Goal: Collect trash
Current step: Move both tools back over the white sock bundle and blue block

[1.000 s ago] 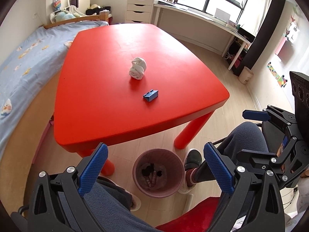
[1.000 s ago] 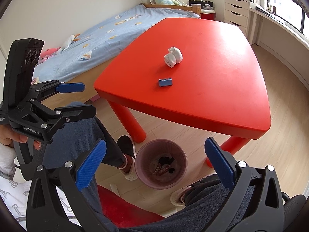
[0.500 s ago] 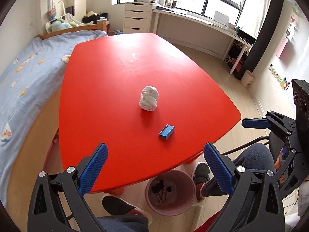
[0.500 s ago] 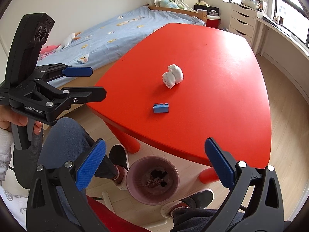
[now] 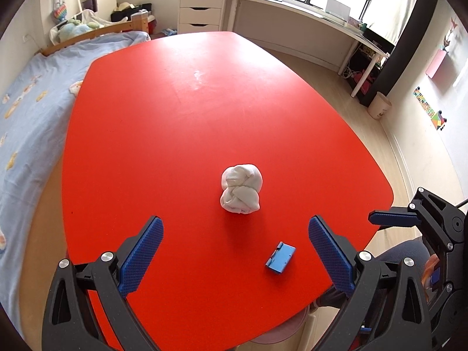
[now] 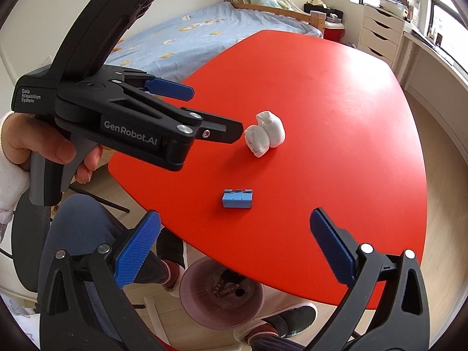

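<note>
A bed (image 5: pixel 26 111) with a pale blue cover runs along the far left of the room, its side just beside the left edge of the red counter (image 5: pixel 181 134). The left gripper (image 5: pixel 235 251) hangs over the near part of the counter with its blue-padded fingers (image 5: pixel 140 256) spread wide apart and nothing between them. In the right wrist view a hand (image 6: pixel 44 152) grips its grey handle, and its fingers point toward the crumpled white wad (image 6: pixel 264 137) without touching it.

That wad (image 5: pixel 241 190) lies on the bare red surface, ahead of the left gripper and a little right of centre between its fingers. Nearer and slightly to the right lies a small blue block (image 5: pixel 280 257), apart from the wad and close to the near right edge of the counter; in the right wrist view the block (image 6: pixel 237 199) shows notches along its top edge.

The right gripper (image 6: pixel 234 254) is held off the near edge of the counter, its fingers (image 6: pixel 333 251) also wide apart and empty, the block ahead of it. Below the counter edge a pink waste bin (image 6: pixel 193 301) stands on the wooden floor with dark scraps inside, a shoe (image 6: pixel 289 318) just to its right.

At the far end a white chest of drawers (image 5: pixel 201 8) stands against the wall, and a long white desk (image 5: pixel 307 20) runs under the windows to the right.
</note>
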Motion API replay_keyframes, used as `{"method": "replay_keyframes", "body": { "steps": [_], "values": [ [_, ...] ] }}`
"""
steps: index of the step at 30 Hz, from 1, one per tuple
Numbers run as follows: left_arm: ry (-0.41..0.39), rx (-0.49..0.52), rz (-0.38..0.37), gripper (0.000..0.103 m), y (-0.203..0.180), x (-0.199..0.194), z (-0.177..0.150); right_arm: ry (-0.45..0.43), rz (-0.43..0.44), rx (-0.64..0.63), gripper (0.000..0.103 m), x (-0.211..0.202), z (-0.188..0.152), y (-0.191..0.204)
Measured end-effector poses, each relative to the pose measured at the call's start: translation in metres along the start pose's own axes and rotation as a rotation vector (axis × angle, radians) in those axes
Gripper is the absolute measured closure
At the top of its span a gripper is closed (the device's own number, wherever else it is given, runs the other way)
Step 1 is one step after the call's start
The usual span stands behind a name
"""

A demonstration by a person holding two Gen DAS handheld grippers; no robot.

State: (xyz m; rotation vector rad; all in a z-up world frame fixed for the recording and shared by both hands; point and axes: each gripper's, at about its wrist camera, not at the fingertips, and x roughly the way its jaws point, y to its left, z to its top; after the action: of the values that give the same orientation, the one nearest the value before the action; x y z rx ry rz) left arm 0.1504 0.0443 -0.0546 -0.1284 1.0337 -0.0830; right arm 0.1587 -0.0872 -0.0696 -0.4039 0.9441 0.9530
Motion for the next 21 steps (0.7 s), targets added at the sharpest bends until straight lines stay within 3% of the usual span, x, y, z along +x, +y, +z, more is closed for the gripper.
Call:
{"method": "replay_keyframes", "body": {
  "steps": [10, 13, 21],
  "values": [
    [0.082, -0.033, -0.009, 0.008, 0.004, 0.053, 0.009, 0.032, 0.002, -0.002, 0.003, 0.032, 0.003, -0.004],
    [0.094, -0.034, -0.003, 0.008, 0.003, 0.060, 0.009, 0.039, -0.001, -0.005, 0.016, 0.040, 0.002, -0.004],
    [0.086, -0.047, 0.014, 0.008, 0.005, 0.066, 0.008, 0.048, -0.006, 0.008, 0.030, 0.056, 0.002, -0.006]
  ]
}}
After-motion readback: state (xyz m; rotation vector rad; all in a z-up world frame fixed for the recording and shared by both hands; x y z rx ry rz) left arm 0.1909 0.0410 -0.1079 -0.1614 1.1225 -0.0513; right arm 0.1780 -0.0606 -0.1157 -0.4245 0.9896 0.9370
